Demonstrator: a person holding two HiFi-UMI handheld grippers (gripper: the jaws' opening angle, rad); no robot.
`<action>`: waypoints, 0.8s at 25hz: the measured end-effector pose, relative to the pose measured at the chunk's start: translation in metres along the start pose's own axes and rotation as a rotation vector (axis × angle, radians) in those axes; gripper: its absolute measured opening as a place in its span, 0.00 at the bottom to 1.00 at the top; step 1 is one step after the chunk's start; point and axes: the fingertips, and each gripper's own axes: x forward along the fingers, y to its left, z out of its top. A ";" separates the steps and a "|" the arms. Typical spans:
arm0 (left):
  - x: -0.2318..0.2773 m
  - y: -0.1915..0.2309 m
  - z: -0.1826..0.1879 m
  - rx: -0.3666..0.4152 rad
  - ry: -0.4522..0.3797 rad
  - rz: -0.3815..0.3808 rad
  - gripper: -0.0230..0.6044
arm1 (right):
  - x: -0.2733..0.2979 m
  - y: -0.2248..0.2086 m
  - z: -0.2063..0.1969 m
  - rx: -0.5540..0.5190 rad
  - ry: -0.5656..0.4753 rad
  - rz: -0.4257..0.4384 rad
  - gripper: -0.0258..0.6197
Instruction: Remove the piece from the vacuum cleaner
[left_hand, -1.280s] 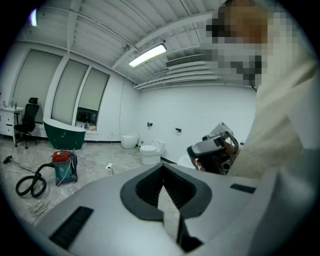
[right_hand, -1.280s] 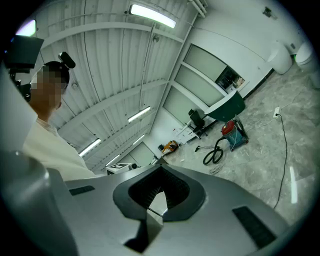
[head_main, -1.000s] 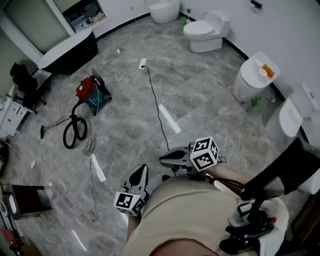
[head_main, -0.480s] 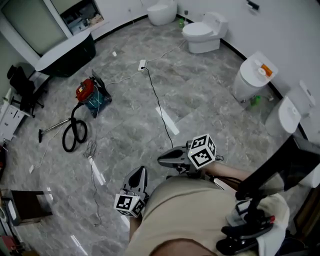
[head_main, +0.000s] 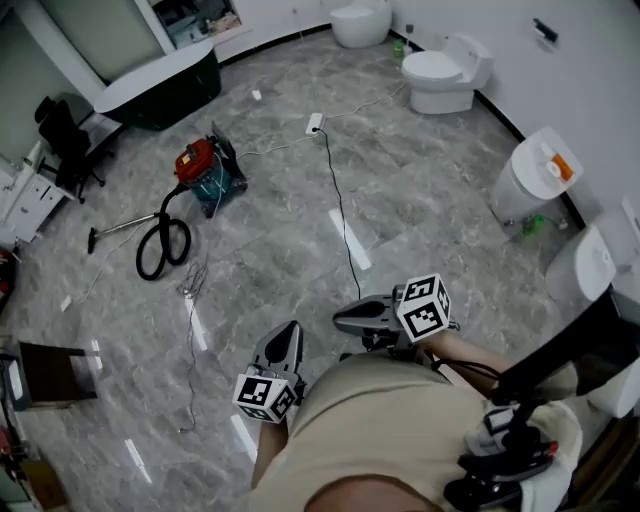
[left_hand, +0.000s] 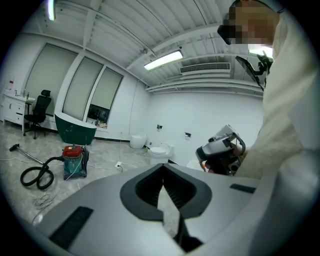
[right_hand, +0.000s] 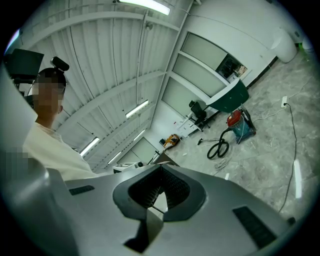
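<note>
Well, nothing is coming off yet: the red vacuum cleaner (head_main: 205, 168) is sitting well apart from the left claw (head_main: 288, 332) and right claw (head_main: 342, 318) (both pinched closed, empty).

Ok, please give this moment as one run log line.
left gripper: shut, empty | right gripper: shut, empty | vacuum: on floor, far from both | hose: looped beside it | task: not started
</note>
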 end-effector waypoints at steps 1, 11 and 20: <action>0.004 0.001 0.001 0.000 0.004 0.002 0.03 | -0.001 -0.003 0.003 0.005 0.007 0.007 0.04; 0.108 0.023 0.036 0.013 0.031 0.094 0.03 | -0.034 -0.087 0.098 0.050 -0.021 0.106 0.04; 0.198 0.036 0.058 -0.023 0.040 0.218 0.03 | -0.076 -0.152 0.153 -0.010 0.072 0.173 0.04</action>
